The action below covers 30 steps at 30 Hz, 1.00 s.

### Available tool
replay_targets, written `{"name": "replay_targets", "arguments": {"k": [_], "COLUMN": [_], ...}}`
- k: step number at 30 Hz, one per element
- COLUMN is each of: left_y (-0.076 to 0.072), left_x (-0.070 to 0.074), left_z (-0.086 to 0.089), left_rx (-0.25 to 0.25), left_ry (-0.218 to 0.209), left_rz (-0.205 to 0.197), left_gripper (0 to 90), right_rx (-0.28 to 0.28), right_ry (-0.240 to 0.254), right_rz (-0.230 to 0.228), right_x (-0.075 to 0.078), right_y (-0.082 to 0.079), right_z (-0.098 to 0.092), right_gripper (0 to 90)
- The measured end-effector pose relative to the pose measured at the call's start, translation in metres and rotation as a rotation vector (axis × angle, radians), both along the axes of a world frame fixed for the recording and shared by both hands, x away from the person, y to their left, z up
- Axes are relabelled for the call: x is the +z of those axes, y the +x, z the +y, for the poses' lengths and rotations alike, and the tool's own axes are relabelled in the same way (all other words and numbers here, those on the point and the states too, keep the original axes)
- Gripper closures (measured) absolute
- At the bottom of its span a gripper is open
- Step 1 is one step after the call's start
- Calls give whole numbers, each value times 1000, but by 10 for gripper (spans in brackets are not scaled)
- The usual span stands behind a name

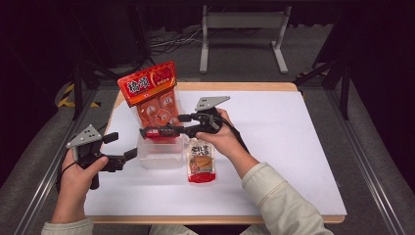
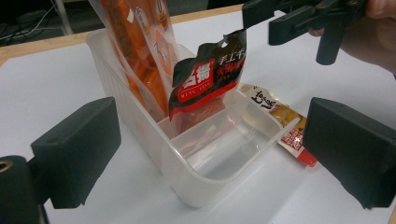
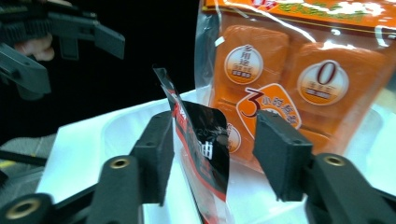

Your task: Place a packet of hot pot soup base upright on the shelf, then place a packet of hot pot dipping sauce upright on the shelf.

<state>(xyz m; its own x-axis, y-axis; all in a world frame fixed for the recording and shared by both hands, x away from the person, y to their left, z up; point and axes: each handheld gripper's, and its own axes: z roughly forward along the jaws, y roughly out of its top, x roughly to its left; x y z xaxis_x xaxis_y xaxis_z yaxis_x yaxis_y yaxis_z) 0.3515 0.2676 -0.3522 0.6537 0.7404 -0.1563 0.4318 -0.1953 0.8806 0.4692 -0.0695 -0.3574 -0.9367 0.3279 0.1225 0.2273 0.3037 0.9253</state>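
Right tongs (image 3: 212, 154) parted around black-red sachet (image 3: 205, 140), apparently releasing it into clear bin (image 2: 210, 172) | left tongs (image 2: 205, 154) open, idle, lower frame.

Two grippers (image 1: 122, 147) (image 1: 147, 132), one clear tub (image 1: 159, 157), apparently three snack packets (image 1: 152, 95) (image 2: 208, 79) (image 1: 201, 164).

Clear plastic bin (image 2: 187, 154) (glossy packets (image 2: 205, 81))
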Motion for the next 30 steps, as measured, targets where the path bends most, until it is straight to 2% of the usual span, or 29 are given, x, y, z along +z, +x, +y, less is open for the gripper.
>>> {"name": "replay_targets", "arguments": {"k": [3,6,13,16,17,20,22,25,26,28,30], "left_y": [0,-2,-4,-4,-3,-4,-3,-2,-2,-1,-1], "left_x": [1,1,1,1,0,-1,-1,-1,-1,-1,-1], "left_z": [1,1,3,3,3,3,3,2,1,1,1], "left_rx": [4,8,13,19,14,20,17,13,12,8,9], "left_ry": [2,4,8,5,10,6,6,9,7,8,8], "left_rz": [-8,-3,-4,-6,-6,5,1,-1,2,-2,-1], "left_gripper": [52,52,52,52,52,51,51,51,52,52,51], "right_rx": [-21,-52,-88,-99,-107,-128,-125,-111,-109,-109,-86], "right_ry": [-16,-56,-51,-6,-8,-29,-40,-93,-117,-124,-134], "right_rz": [7,8,50,109,118,91,92,62,65,81,89], "right_x": [3,6,9,9,10,12,12,10,9,6,4], "right_y": [-2,-4,-7,-7,-9,-12,-13,-14,-14,-13,-13], "right_z": [-10,-22,-44,-52,-55,-59,-61,-61,-61,-62,-63], "right_gripper": [431,430,418,423,422,409,367,291,258,197,167]}}
